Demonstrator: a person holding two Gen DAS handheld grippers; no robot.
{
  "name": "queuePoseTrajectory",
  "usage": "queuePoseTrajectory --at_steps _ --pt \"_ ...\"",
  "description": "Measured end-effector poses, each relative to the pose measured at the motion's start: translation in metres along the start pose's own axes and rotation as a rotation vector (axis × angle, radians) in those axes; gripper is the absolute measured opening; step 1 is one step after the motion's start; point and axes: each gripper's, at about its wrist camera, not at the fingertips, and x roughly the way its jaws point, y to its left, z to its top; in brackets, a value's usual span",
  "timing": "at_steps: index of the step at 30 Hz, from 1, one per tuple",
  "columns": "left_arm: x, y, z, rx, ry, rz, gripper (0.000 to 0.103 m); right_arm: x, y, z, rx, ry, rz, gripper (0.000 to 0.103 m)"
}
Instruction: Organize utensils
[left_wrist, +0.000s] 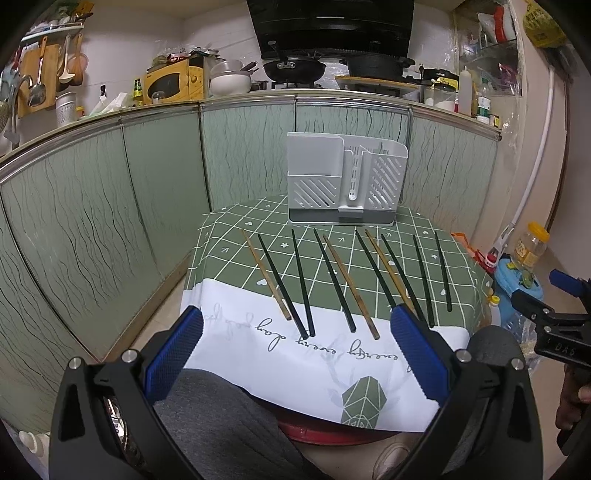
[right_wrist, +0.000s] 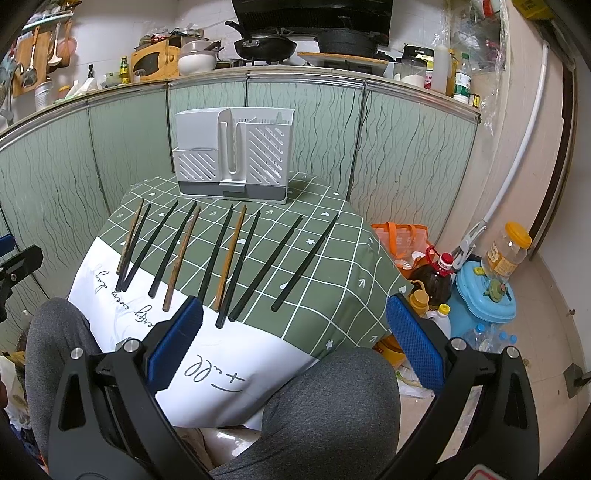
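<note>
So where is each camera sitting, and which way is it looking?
Left wrist view: sits on the left gripper, jaws open, facing across the table at the utensil holder; grey-clad legs show below, the right gripper at the right edge.
Right wrist view: sits on the right gripper, jaws open, facing the same way from further right; grey knees show.
Both share the holder, the chopsticks and the green checked cloth.
</note>
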Motion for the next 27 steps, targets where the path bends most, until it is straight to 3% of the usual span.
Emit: queuePoseTrajectory --at_steps 12,27 --pt "0.015 0.011 -0.003 0.025 -0.007 0.036 0.099 0.015 -0.005 -0.001 0.004 0.006 -0.005 0.095" --pt "0.085 0.031 -0.007 -0.018 0.064 0.068 0.099 0.069 -0.019 -0.006 0.045 0.064 0.01 0.095"
